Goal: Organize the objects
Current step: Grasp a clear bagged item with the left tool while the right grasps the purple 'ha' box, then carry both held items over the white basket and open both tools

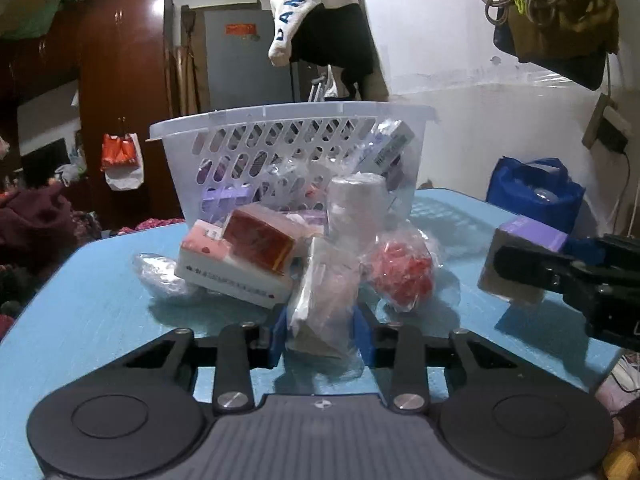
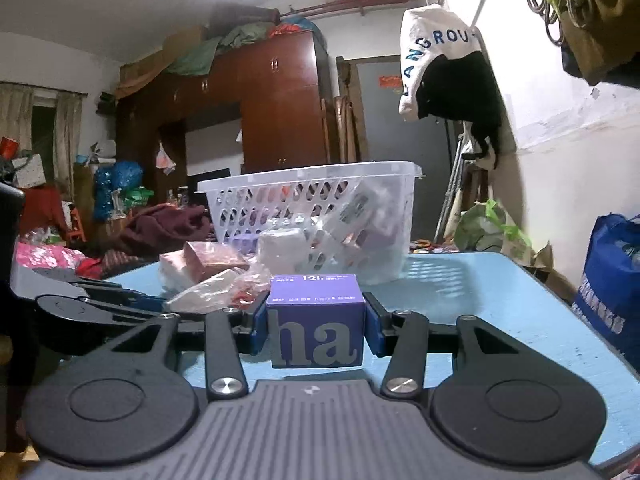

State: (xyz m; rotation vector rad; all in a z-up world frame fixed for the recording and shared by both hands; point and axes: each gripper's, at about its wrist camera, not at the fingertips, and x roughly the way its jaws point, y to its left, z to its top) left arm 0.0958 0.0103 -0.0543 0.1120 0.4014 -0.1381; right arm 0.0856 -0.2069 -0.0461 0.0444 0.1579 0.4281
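Observation:
A white slotted basket (image 1: 280, 120) stands at the back of the blue table (image 1: 100, 304) with several packets inside; it also shows in the right wrist view (image 2: 312, 176). In front of it lies a pile: a red-brown box (image 1: 260, 244), a pink-and-white box (image 1: 224, 276), a white roll (image 1: 356, 204), a bag of red bits (image 1: 400, 272). My left gripper (image 1: 320, 332) is shut on a clear plastic-wrapped packet (image 1: 320, 304). My right gripper (image 2: 316, 328) is shut on a purple box (image 2: 316, 320), held above the table at the right (image 1: 520, 256).
A blue shopping bag (image 1: 532, 188) stands beyond the table's right edge, also in the right wrist view (image 2: 612, 280). Clothes hang on the wall above the basket (image 1: 320, 20). A dark wardrobe (image 1: 120, 92) and clutter fill the room to the left.

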